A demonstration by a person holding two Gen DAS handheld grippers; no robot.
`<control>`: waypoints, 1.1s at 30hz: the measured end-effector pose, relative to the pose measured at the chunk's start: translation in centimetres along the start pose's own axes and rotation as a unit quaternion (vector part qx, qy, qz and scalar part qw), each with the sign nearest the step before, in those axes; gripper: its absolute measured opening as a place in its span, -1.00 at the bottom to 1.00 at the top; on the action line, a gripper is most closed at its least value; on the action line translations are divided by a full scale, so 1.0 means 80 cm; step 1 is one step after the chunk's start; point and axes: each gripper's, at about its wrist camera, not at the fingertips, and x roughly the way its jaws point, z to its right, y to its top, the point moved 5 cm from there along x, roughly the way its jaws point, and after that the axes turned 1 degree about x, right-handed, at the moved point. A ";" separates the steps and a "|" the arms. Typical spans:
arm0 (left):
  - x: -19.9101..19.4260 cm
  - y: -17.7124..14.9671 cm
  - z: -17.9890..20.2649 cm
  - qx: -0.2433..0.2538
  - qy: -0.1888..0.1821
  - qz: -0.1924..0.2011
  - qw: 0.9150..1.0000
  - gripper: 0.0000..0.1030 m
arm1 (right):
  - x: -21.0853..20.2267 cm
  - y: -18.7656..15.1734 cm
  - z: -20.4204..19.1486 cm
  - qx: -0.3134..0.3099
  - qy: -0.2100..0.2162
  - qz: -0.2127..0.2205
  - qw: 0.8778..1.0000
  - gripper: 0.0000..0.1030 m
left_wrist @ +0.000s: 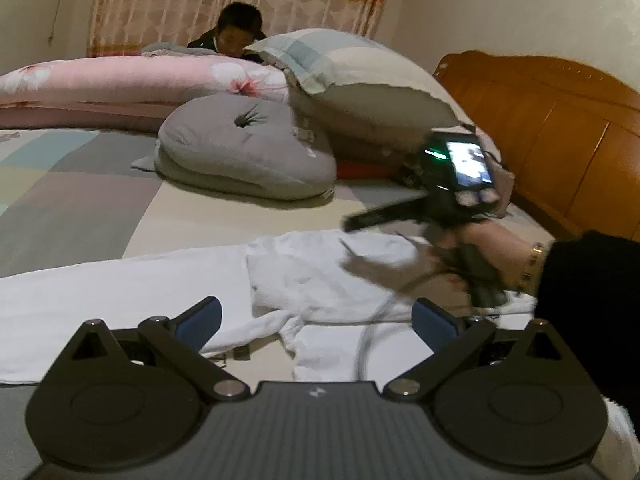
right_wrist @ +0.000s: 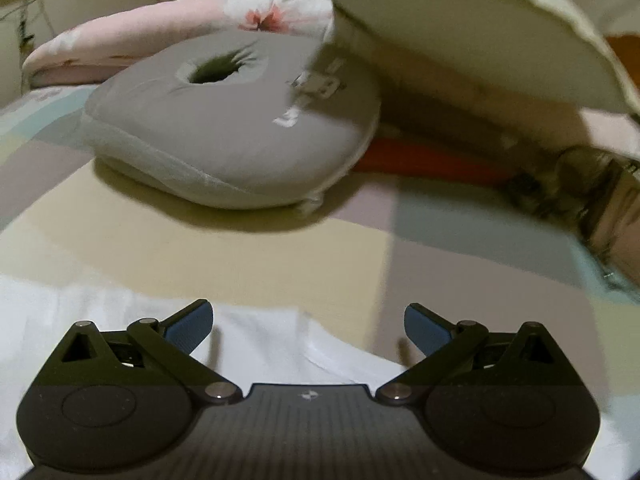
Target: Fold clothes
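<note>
on the patchwork bedsheet [left_wrist: 80, 200] lies a crumpled white cotton garment [left_wrist: 320, 276], spread wide and partly bunched, not yet folded. left gripper [left_wrist: 316, 320] hovers above it, jaws spread, empty; right gripper [right_wrist: 308, 322] likewise released over its edge. beyond, a grey ring cushion [left_wrist: 244, 148]. folding appears barely begun.

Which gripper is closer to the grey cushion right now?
Right. The right gripper hangs over the far edge of the white garment, facing the grey cushion. The left gripper sits back over the garment's near side.
</note>
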 end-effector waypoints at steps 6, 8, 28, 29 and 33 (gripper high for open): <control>0.007 -0.002 0.005 -0.001 -0.010 -0.005 1.000 0.96 | -0.054 -0.047 0.105 0.045 -0.030 -0.026 0.998 1.00; 0.012 -0.004 0.007 0.004 -0.012 -0.011 1.000 0.96 | -0.053 -0.060 0.139 0.098 -0.011 -0.040 0.994 1.00; 0.037 -0.018 0.006 0.029 0.013 -0.046 0.998 0.96 | -0.104 -0.098 0.158 0.158 0.043 -0.052 0.985 1.00; 0.037 -0.018 0.008 0.032 0.013 -0.047 0.998 0.96 | -0.119 -0.110 0.145 0.147 0.055 -0.060 0.986 1.00; 0.040 -0.020 0.017 0.045 0.010 -0.052 0.998 0.96 | -0.168 -0.172 0.099 0.103 0.100 -0.081 0.986 1.00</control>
